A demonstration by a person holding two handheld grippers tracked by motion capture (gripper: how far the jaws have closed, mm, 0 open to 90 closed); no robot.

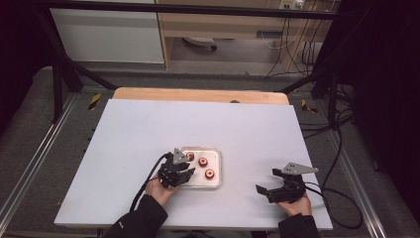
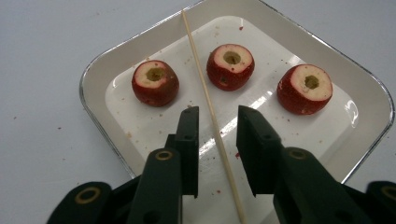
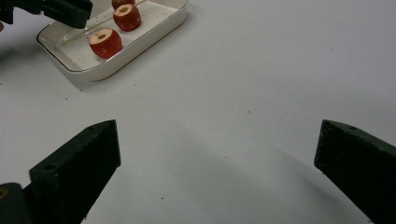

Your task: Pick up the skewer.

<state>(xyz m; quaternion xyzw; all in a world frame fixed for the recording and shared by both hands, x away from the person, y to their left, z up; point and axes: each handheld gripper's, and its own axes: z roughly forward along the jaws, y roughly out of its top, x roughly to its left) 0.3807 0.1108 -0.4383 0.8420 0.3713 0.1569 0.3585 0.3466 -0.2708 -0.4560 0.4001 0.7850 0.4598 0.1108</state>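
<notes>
Skewer and tray are the centre of the scene: a thin, straight wooden skewer [image 2: 212,116] is laid slantwise across a shallow, square white glazed tray with rounded corners [image 2: 100,70], one tip propped on the far rim. The left gripper [image 2: 215,122] is held low over the tray's near edge, and the skewer is seen running between its two black jaws; gaps are visible on both sides of the stick, so the jaws are not pressed on it and nothing is gripped. Three cored red fruits with pale cut tops [image 2: 155,83] are set in a row in the tray beyond the jaw tips, one on one side of the skewer and two on the other. Fine reddish crumbs are scattered over the glossy tray floor. The right gripper [image 1: 277,186] is rested well apart from the tray on the matte white table [image 1: 148,124], its jaws spread wide and empty.
</notes>
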